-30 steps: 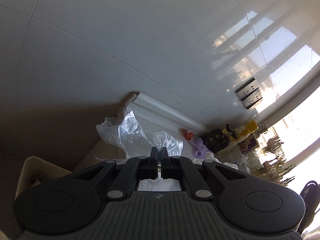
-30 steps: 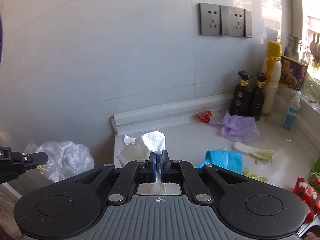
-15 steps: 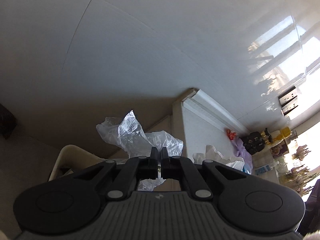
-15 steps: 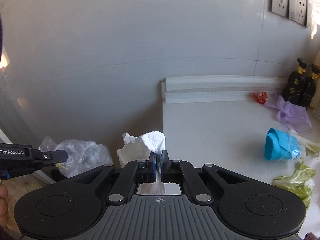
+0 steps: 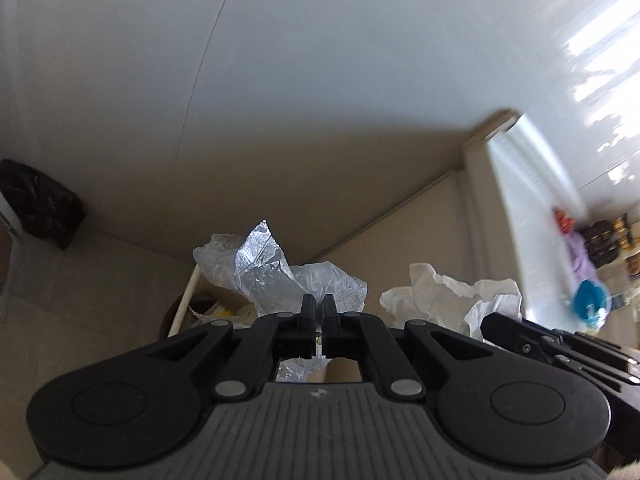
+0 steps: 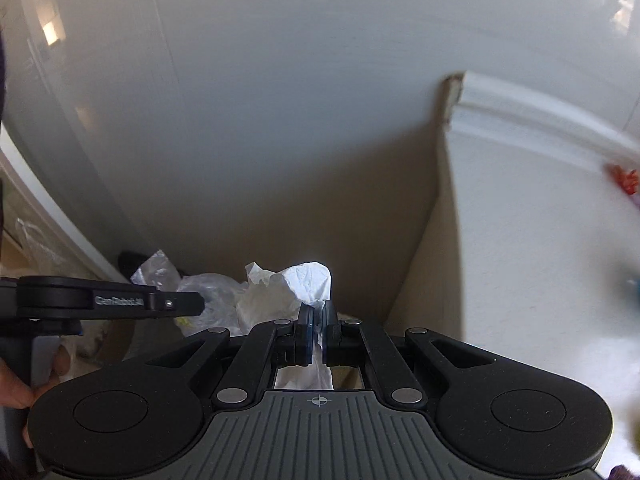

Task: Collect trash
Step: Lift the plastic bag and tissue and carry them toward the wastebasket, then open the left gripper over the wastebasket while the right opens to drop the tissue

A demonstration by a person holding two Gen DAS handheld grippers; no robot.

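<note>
My left gripper is shut on a crumpled clear plastic bag, held above a trash bin whose pale rim and contents show below. My right gripper is shut on a crumpled white paper tissue. The tissue also shows in the left wrist view, with the right gripper beside it. In the right wrist view the left gripper and its plastic bag sit just left of the tissue.
The white counter ends at the right, with its beige side panel dropping beside the bin. On the counter lie a red wrapper, a blue object, a purple bag and dark bottles. A black bag stands at the left wall.
Both grippers have moved left off the counter and tilted down over the bin, each still holding its trash. The counter has slid to the right of both views.
</note>
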